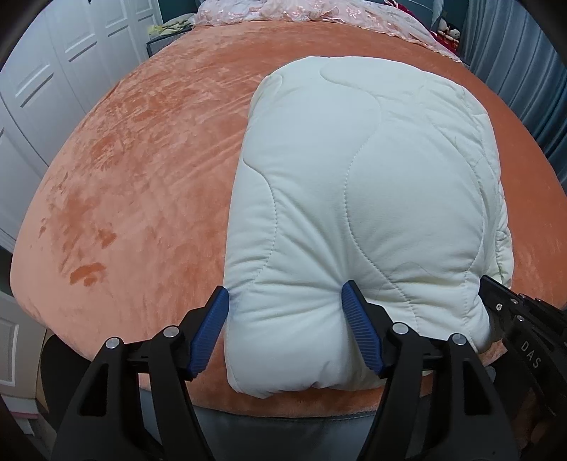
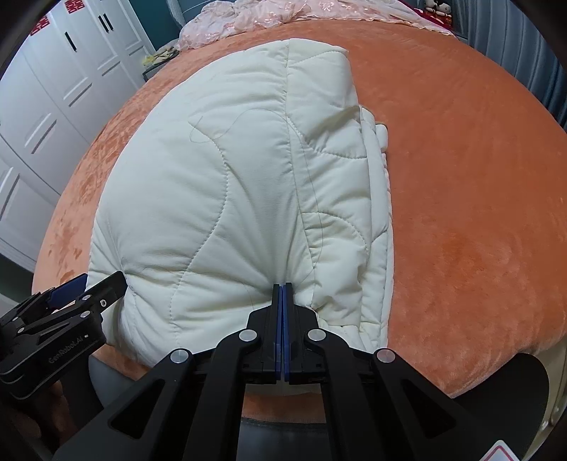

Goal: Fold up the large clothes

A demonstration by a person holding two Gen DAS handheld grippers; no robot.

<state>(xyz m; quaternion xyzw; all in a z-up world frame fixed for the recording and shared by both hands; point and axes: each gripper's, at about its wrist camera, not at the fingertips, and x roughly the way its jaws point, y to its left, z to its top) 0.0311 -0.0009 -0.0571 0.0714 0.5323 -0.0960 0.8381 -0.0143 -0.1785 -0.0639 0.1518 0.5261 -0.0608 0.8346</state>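
- Left gripper: jaws spread, blue pads on either side of the near-left corner of the folded quilted white coat — right pad dents the padding, left pad sits at its edge.
- Right gripper: jaws pressed together, blue pads flat against each other, tips pushed into the coat's near edge; cannot tell whether any fabric is caught.
- Coat lies as a thick folded bundle on the orange plush bedspread, near edge at the bed's front.
- Beyond: pink lace cloth at the far end, white wardrobe doors to the left.
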